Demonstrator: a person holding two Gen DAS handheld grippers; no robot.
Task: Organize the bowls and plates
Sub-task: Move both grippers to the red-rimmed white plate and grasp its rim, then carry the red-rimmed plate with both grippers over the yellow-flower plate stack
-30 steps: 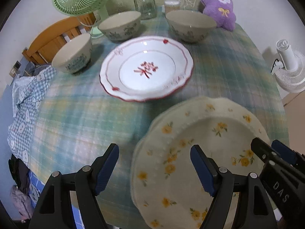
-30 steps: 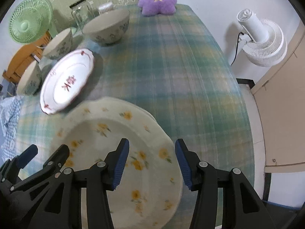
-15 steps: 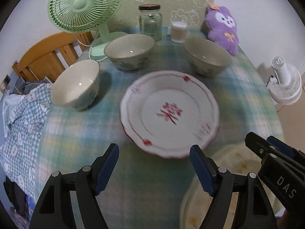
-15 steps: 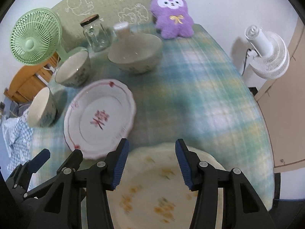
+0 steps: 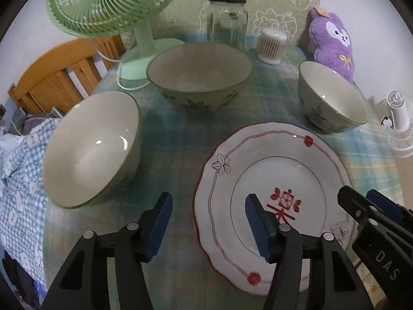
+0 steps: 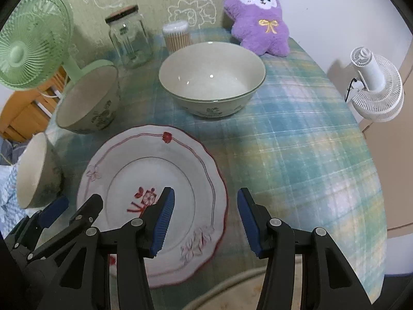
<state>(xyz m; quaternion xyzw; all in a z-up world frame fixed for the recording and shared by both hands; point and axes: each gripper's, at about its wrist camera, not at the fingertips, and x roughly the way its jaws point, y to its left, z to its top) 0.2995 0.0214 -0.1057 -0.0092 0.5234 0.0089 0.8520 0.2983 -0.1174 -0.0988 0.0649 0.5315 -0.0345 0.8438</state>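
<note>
Red-trimmed plate (image 5: 273, 201): sits flat on the plaid tablecloth (image 6: 304, 139), right under both grippers, so it's the closest dish to each of them.
Hard to see: the plate's near edge is cut off behind the black gripper arms in both wrist views. There's also a pale curved rim (image 6: 227, 288) poking in at the bottom of the right wrist view, low between the right gripper's fingers. Can't say what it is, way too little of it showing.
Left gripper (image 5: 206, 222): jaws have just been closing in, now about half spread. The plate's left rim falls in the gap between the pads, one pad over the cloth and one over the plate, but nothing is pinched as far as I can tell.
Right gripper (image 6: 204, 217): jaws parted about halfway. The plate's right rim lies between the pads, no squeeze visible, not holding anything.
Bowls: three of them, all empty inside. Left bowl (image 5: 90, 147) is just left of the left gripper. Middle bowl (image 5: 198, 75) is straight ahead past the plate. Right bowl (image 5: 330, 98) is ahead and off to the right.
Glass jar (image 5: 227, 20): far end of the table past the middle bowl, lid on, looks empty, though the glass is hard to read.
Cotton swab tub (image 5: 271, 45): just right of the jar, packed full.
Back row extras: green fan (image 5: 111, 2) ahead-left, purple plush (image 5: 331, 44) ahead-right.
</note>
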